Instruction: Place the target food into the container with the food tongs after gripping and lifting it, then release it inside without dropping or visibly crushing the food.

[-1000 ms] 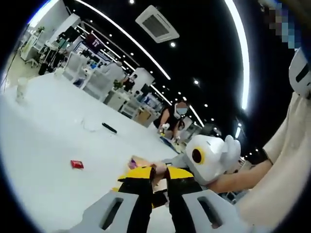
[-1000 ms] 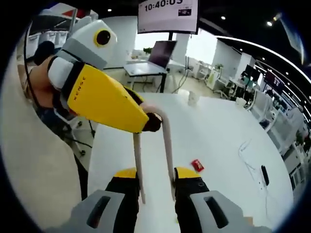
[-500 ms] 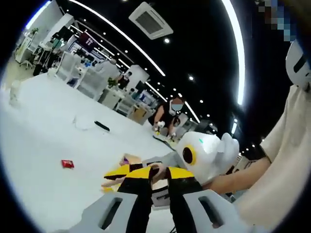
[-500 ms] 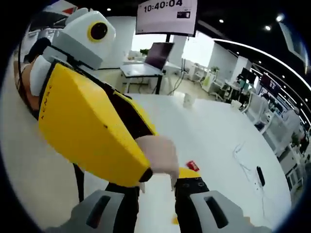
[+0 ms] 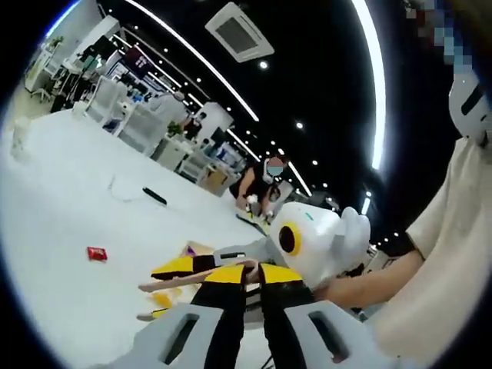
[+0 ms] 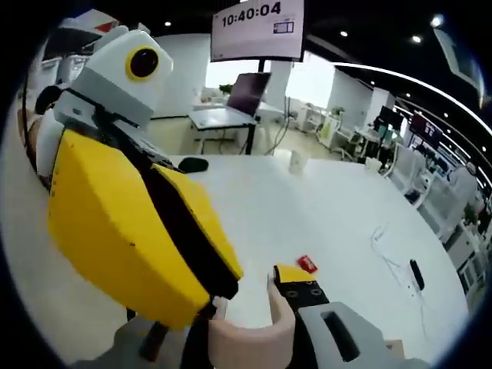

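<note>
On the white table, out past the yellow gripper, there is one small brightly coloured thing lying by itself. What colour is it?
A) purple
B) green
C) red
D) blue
C: in the right gripper view the small packet on the white table is plainly red, and the left gripper view shows the same red spot.

Counting across both views. Two grippers are showing: left gripper [image 5: 247, 278], right gripper [image 6: 254, 296]. One pair of food tongs [image 6: 257, 334] is sitting between the right gripper's jaws. One red packet [image 6: 307, 264] is lying on one white table [image 6: 338, 223]. One paper cup [image 6: 296, 161]. One black pen-like object [image 6: 417, 274]. One laptop [image 6: 250, 92]. One wall screen [image 6: 257, 29] is displaying a clock.
</note>
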`<state>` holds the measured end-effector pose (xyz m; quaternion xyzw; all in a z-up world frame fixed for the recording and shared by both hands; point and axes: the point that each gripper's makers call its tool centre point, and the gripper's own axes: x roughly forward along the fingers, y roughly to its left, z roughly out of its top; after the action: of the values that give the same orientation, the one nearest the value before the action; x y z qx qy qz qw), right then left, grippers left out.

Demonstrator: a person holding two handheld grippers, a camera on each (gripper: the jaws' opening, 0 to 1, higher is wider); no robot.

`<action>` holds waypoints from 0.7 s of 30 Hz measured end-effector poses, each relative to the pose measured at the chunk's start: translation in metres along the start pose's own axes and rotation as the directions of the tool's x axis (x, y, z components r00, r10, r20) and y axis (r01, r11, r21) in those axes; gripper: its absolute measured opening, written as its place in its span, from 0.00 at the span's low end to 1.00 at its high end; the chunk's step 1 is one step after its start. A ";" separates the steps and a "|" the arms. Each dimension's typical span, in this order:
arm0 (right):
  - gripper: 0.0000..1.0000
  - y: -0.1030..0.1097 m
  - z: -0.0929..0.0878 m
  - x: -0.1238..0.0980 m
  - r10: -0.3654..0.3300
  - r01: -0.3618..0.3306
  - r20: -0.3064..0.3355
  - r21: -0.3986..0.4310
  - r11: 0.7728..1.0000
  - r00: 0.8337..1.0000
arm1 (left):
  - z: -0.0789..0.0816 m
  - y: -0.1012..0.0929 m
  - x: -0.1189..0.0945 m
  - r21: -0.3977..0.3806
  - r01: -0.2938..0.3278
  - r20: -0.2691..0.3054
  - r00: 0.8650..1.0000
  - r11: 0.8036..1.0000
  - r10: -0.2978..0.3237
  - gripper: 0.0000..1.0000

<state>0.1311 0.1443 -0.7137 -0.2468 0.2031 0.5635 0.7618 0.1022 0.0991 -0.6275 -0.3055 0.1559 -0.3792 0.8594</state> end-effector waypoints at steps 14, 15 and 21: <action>0.25 -0.036 -0.056 -0.016 -0.080 0.088 -0.075 0.110 0.990 0.994 | -0.002 0.031 -0.016 0.001 -0.109 0.008 0.994 0.994 0.109 0.22; 0.25 -0.039 -0.061 -0.017 -0.085 0.094 -0.086 0.113 0.989 0.993 | -0.003 0.033 -0.018 -0.001 -0.115 0.007 0.993 0.993 0.115 0.22; 0.26 -0.051 -0.089 -0.024 -0.071 0.078 -0.155 0.046 0.996 0.985 | -0.012 0.040 -0.025 -0.013 -0.137 -0.009 0.990 0.990 0.137 0.22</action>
<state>0.1708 0.0600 -0.7627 -0.2771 0.2660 0.5086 0.7706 0.1016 0.1337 -0.6612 -0.2982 0.1826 -0.3194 0.8808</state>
